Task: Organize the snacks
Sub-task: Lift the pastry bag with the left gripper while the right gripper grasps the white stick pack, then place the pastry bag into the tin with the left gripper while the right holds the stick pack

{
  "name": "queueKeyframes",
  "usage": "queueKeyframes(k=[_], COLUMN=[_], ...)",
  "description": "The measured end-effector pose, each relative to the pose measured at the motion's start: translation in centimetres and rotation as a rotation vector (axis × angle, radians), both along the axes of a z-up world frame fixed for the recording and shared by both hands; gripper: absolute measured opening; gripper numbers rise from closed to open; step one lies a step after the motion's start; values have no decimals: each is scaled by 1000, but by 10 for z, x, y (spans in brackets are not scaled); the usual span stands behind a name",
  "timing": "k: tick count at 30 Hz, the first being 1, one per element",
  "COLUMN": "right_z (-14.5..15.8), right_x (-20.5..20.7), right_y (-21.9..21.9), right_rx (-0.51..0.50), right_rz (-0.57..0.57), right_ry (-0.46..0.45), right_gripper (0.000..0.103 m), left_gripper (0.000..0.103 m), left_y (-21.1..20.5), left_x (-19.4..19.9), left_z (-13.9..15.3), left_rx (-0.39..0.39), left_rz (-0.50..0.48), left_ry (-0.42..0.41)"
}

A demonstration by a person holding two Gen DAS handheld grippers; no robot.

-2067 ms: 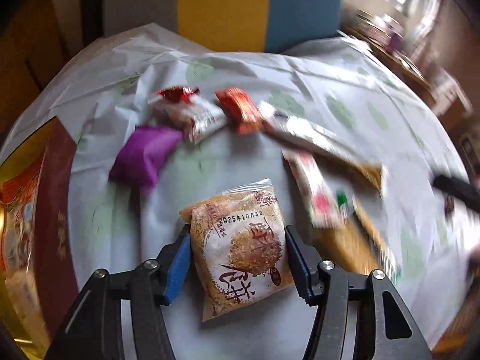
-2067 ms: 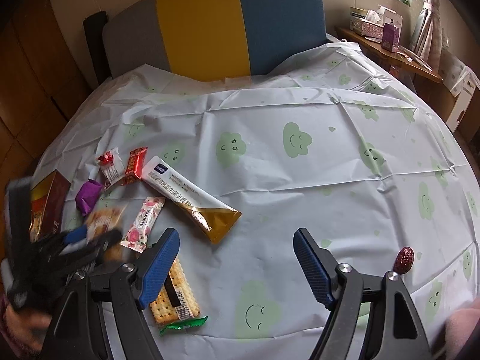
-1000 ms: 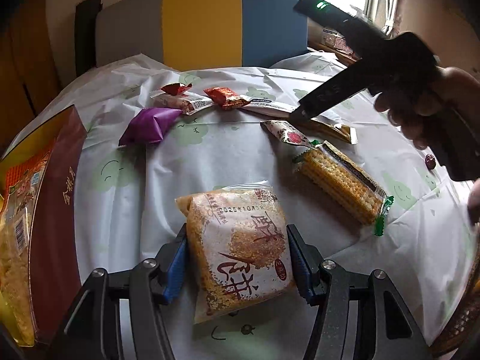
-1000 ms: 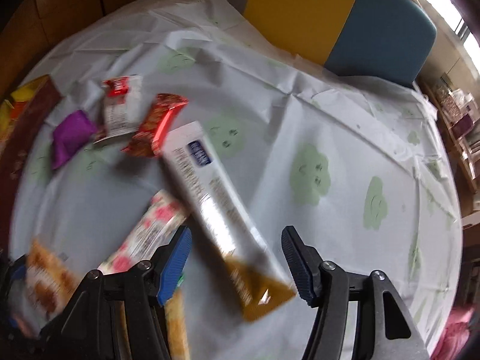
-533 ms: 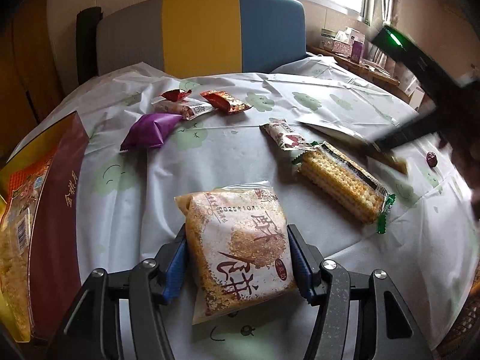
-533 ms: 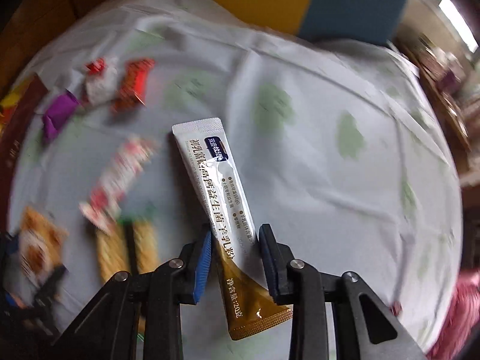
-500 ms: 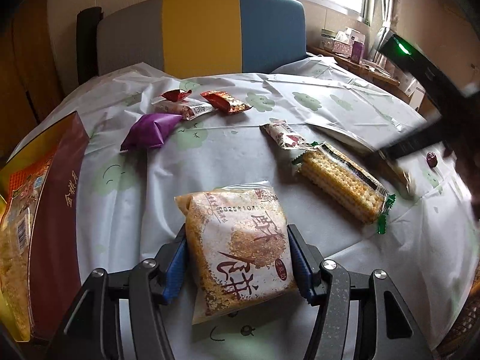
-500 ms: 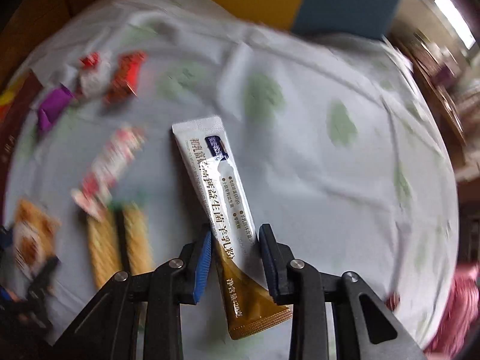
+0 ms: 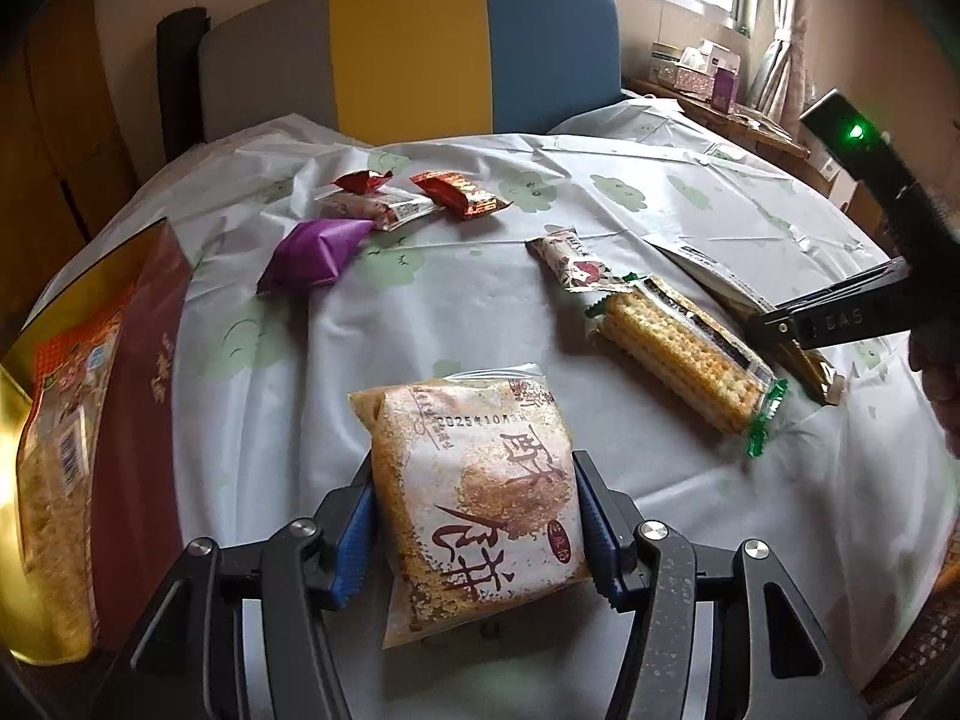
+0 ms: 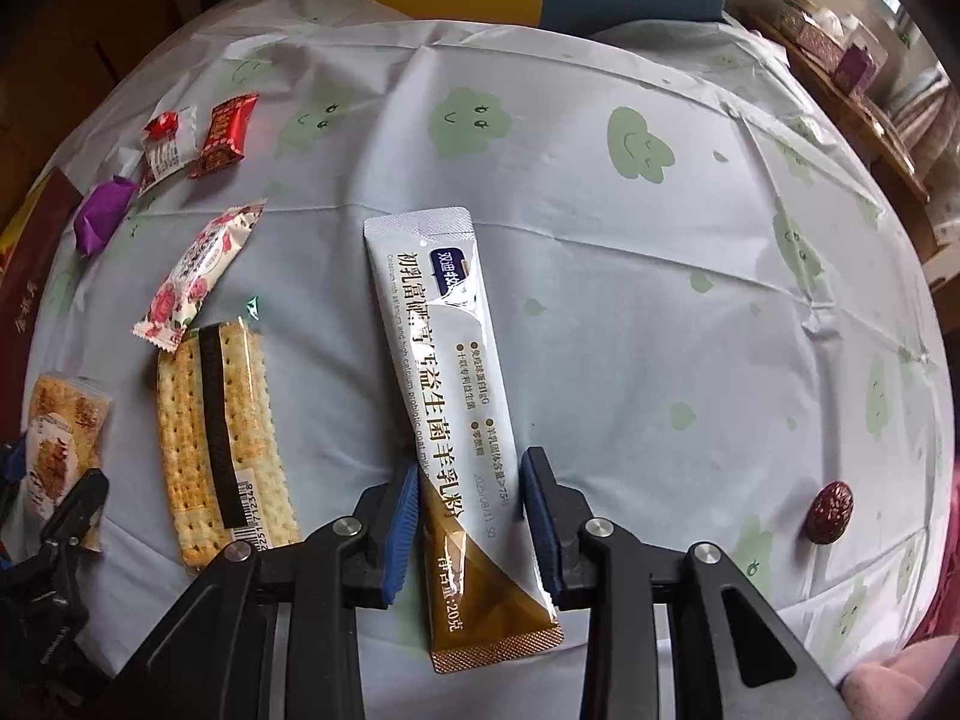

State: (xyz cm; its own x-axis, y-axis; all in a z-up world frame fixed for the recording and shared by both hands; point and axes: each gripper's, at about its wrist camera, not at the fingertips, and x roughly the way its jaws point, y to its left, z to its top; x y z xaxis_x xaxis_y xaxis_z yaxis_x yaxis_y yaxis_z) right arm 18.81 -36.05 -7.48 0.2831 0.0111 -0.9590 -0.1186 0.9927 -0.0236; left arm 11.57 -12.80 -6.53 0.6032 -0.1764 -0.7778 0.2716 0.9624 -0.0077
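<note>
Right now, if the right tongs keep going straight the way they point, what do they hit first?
The long milk powder sachet, which lies between the opening tongs, and under it the tablecloth. The pads look close to the sachet; contact is unclear.

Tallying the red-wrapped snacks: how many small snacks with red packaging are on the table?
2. A red-topped clear packet and a red snack bar lie side by side at the far left of the table, just beyond the purple packet. Others may be hidden.
</note>
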Motion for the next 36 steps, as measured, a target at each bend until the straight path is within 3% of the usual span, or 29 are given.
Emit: queueKeyframes(k=[15, 26, 30, 36], right_z=[1, 0, 1, 2], right_x=[-7, -16, -19, -20], right_y=[26, 45, 50, 52], right_rx=[-55, -102, -103, -112], right_rz=[42, 82, 83, 88], right_ry=[-22, -44, -44, -45], right_gripper=[34, 32, 32, 32], left_gripper=[59, 59, 59, 59], left_y=[33, 74, 105, 178], left_x=[-39, -52, -58, -62], left_z=[59, 76, 81, 90], left_rx=[-79, -117, -140, -175], left_rz=[64, 144, 199, 375], left_ry=[-36, -51, -56, -63])
